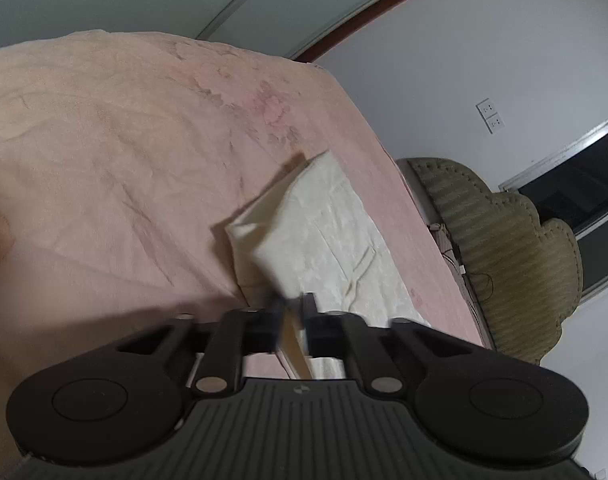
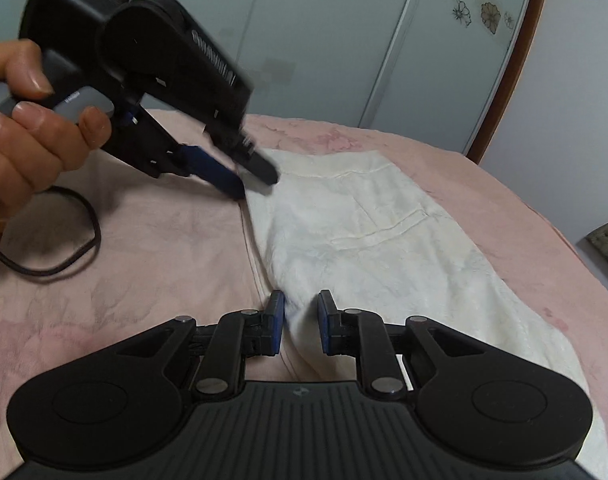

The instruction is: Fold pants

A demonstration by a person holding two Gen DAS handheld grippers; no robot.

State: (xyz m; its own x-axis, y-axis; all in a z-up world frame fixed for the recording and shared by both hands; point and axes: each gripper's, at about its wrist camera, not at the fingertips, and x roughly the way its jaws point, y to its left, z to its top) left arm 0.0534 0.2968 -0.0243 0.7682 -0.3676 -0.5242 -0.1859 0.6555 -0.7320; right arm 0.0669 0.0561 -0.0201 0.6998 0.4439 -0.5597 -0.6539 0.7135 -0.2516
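Observation:
The cream pants [image 2: 376, 240] lie on the pink bed sheet [image 2: 123, 260], with a back pocket seam showing. My left gripper [image 1: 291, 312] is shut on the pants' edge [image 1: 312, 232] and holds a fold of the cloth lifted off the bed; in the right wrist view it [image 2: 255, 184] pinches the far left corner of the pants. My right gripper [image 2: 301, 312] is open, its blue pads on either side of the near left edge of the pants, not closed on it.
A person's hand [image 2: 27, 128] holds the left gripper, and a black cable [image 2: 63, 256] loops on the sheet. An olive padded headboard [image 1: 504, 248] stands beyond the bed's right edge. A wardrobe [image 2: 344, 40] stands behind the bed.

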